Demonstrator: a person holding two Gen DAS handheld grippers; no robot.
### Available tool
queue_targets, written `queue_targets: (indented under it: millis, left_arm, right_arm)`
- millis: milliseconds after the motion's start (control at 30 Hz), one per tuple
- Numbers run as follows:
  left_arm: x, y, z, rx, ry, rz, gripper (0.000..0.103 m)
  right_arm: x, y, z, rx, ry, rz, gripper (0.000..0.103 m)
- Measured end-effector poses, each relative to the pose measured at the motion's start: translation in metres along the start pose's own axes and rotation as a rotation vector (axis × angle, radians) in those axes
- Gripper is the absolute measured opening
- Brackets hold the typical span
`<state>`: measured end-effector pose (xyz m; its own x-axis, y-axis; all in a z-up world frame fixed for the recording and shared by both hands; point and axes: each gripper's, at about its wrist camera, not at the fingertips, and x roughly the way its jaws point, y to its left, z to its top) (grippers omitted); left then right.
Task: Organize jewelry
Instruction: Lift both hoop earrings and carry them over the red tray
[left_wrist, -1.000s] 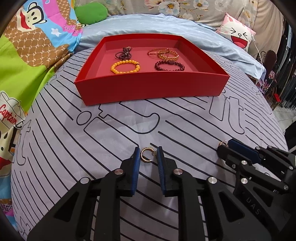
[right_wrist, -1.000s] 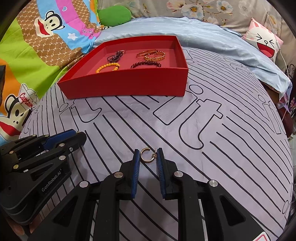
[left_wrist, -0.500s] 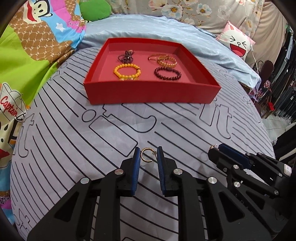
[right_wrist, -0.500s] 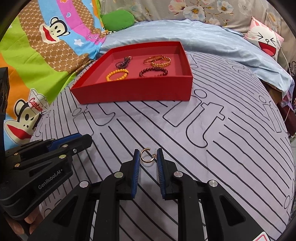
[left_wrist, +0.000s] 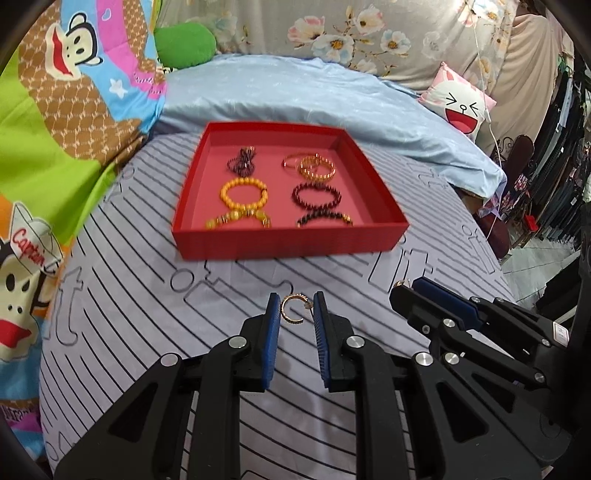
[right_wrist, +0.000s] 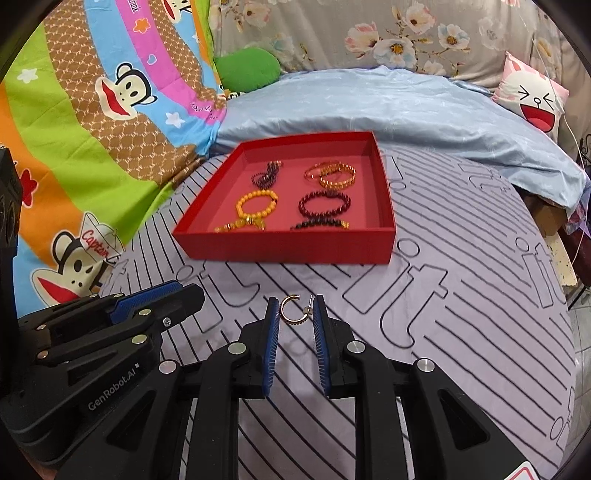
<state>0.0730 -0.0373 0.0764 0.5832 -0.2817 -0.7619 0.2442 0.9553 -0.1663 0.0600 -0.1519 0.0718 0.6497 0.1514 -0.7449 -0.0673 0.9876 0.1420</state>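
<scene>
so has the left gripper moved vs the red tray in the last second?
Yes. In the left wrist view the red tray sits smaller, higher and more centred than before, showing more floor: the left gripper, holding a gold hoop earring, rose and shifted.

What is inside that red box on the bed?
The red box holds bracelets: a yellow beaded one, a dark red beaded one, gold bangles and a dark twisted one. Two more pieces lie nearest; the front wall partly hides them.
</scene>
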Motion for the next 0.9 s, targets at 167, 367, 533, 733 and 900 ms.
queue_targets:
  millis: [167,367,533,733,900]
  left_arm:
    - [-0.002,0.001,0.021,0.002,-0.028,0.009,0.018]
    - [0.002,0.004,0.056,0.007,-0.066,0.030,0.018]
    - [0.016,0.007,0.084,0.015,-0.083,0.058,0.018]
    - [0.042,0.014,0.115,0.020,-0.082,0.092,0.018]
    - [0.066,0.021,0.133,0.017,-0.071,0.111,0.018]
  right_arm:
    - [-0.002,0.002,0.021,-0.010,-0.038,0.002,0.017]
    - [0.003,0.005,0.051,-0.039,-0.079,-0.009,0.017]
    - [0.017,0.007,0.081,-0.062,-0.106,-0.023,0.018]
    - [0.043,0.004,0.111,-0.061,-0.109,-0.038,0.018]
    - [0.067,-0.001,0.129,-0.055,-0.103,-0.047,0.018]
